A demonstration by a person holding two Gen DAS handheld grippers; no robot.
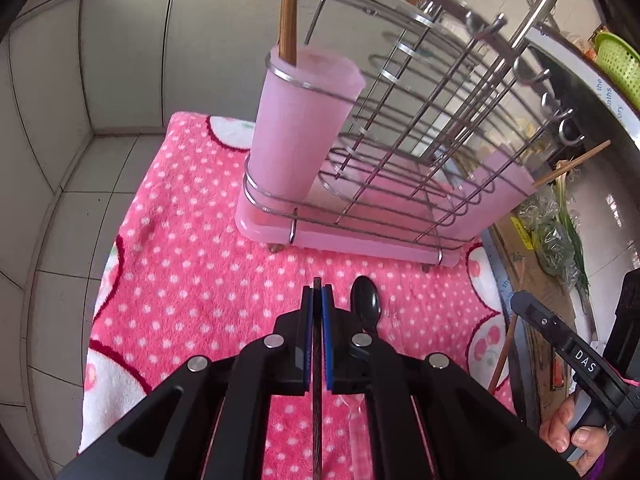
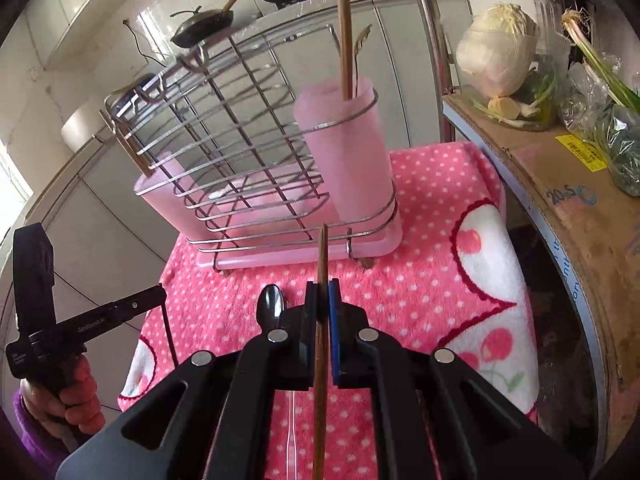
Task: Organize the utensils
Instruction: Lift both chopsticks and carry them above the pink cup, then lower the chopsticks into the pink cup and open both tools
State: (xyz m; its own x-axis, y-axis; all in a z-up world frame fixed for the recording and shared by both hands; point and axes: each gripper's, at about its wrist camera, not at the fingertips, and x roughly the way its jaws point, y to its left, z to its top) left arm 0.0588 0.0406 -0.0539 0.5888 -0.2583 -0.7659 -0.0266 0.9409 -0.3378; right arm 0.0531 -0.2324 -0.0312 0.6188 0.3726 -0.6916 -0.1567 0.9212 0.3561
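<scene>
A wire rack [image 1: 404,120] on a pink base stands on a pink dotted towel [image 1: 192,272]; it also shows in the right wrist view [image 2: 224,148]. Its pink cup [image 1: 304,120] holds wooden chopsticks [image 1: 289,12], also seen in the right wrist view [image 2: 345,28]. My left gripper [image 1: 317,300] is shut on a dark chopstick [image 1: 317,400]. My right gripper [image 2: 323,300] is shut on a brown chopstick [image 2: 321,320] that points up toward the rack. A black spoon [image 1: 366,304] lies on the towel under the grippers and also shows in the right wrist view [image 2: 271,304].
A cardboard box [image 2: 572,208] with bagged greens [image 2: 616,140] and a cabbage [image 2: 500,52] stands right of the towel. Tiled wall and cabinet fronts lie behind. Black pans [image 2: 204,24] sit on the counter. A second pink cup [image 1: 508,184] holds a chopstick.
</scene>
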